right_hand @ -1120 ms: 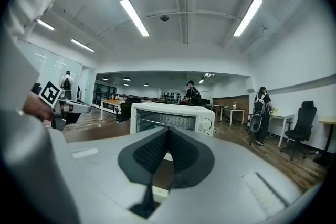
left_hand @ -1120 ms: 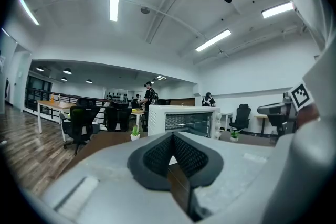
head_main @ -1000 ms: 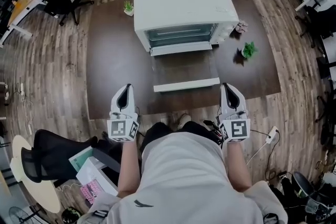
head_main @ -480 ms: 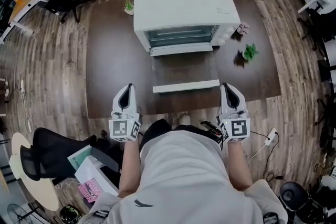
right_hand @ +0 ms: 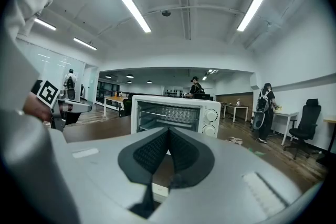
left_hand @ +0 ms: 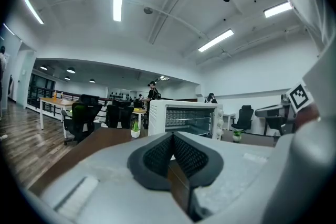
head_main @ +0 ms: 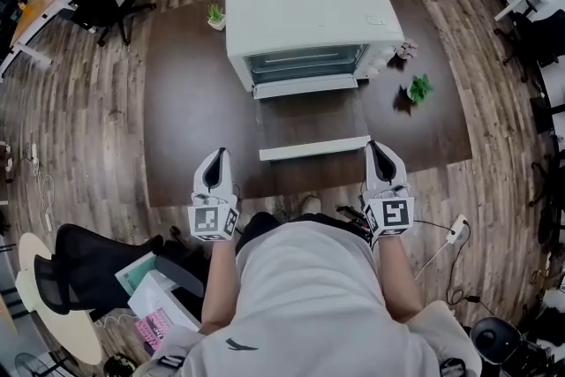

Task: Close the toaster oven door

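Oven [head_main: 309,13] door [head_main: 311,121] lies open (flat over the counter [head_main: 190,101]); left gripper [head_main: 215,154] and right gripper [head_main: 376,147], both pressed together and empty, sit near its front edge.

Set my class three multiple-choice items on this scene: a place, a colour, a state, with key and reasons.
1. Where does the potted plant stand? A) on the table, left of the toaster oven B) inside the oven C) on top of the oven
2. What colour is the toaster oven? A) black B) white C) red
3. How is the oven door? A) shut B) removed C) open, folded down
Key: 1 A, it sits on the table beside the oven's left wall; 2 B, its casing is white; 3 C, the door lies lowered in front.
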